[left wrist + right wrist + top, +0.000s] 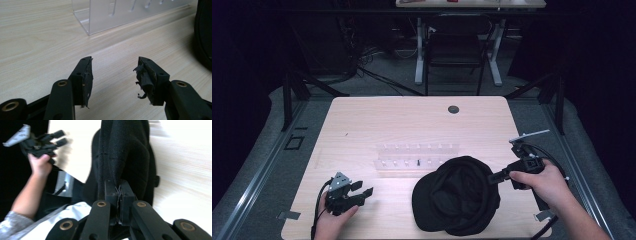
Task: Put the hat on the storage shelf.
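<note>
A black cap (457, 195) lies on the wooden table (412, 120), front right of centre. My right gripper (493, 176) is shut on the cap's right edge; in the right gripper view the jaws pinch a fold of the black cap (125, 152) at my right gripper (119, 185). My left gripper (364, 189) rests near the front left of the table, open, with nothing between its fingers. In the left gripper view my left gripper (113, 72) points over bare wood toward a clear acrylic rack (120, 12), and the cap's edge (203, 32) shows at far right.
The clear acrylic rack (417, 159) with small pegs stands mid-table, just behind the cap. A round cable hole (453, 109) sits near the far edge. A chair (455, 47) and table legs stand beyond the table. The other hand with its gripper (37, 142) appears in the right gripper view.
</note>
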### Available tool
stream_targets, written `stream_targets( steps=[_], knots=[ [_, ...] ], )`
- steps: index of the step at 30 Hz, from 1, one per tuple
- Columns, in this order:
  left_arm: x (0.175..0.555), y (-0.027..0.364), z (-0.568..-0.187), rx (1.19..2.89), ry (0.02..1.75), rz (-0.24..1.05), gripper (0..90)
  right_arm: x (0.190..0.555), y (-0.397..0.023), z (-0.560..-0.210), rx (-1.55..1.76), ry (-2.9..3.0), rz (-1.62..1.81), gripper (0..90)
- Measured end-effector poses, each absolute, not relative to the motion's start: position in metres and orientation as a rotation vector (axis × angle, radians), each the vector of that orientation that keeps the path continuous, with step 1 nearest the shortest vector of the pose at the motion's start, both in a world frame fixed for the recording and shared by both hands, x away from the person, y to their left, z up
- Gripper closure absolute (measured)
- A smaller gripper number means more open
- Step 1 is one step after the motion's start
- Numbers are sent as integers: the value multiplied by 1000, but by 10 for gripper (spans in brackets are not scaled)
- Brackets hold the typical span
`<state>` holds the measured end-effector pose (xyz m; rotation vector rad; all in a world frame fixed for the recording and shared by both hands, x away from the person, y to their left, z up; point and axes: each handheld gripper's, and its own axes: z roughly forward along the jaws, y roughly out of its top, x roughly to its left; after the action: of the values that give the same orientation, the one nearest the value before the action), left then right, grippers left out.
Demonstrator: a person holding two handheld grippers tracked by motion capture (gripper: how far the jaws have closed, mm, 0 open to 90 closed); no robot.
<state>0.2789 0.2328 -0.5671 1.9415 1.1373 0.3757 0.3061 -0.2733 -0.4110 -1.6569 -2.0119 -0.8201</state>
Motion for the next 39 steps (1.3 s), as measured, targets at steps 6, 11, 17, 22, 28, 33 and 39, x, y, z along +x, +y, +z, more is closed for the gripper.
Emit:
stream_targets(
  steps=[6, 11, 17, 22, 28, 33, 39],
  knots=[
    [279, 232, -568, 1937, 1138, 379, 467, 309, -265, -409, -1576, -1950, -915, 882],
    [279, 233, -568, 1935, 1140, 375, 467, 309, -261, -404, -1551, -1934, -940, 883],
    [279, 232, -568, 1937, 1137, 377, 467, 307, -261, -396, -1512, -1903, -976, 883],
    [279, 233, -568, 1936, 1142, 373, 468, 306, -263, -386, -1504, -1893, -1024, 883],
    [279, 232, -569, 1939, 1140, 371, 467, 303, -270, -372, -1491, -1894, -1083, 884],
    [279, 232, -568, 1945, 1140, 363, 467, 302, -279, -364, -1512, -1885, -1124, 883],
    [279, 232, -569, 1942, 1143, 363, 467, 305, -289, -358, -1542, -1859, -1149, 883]
  ],
)
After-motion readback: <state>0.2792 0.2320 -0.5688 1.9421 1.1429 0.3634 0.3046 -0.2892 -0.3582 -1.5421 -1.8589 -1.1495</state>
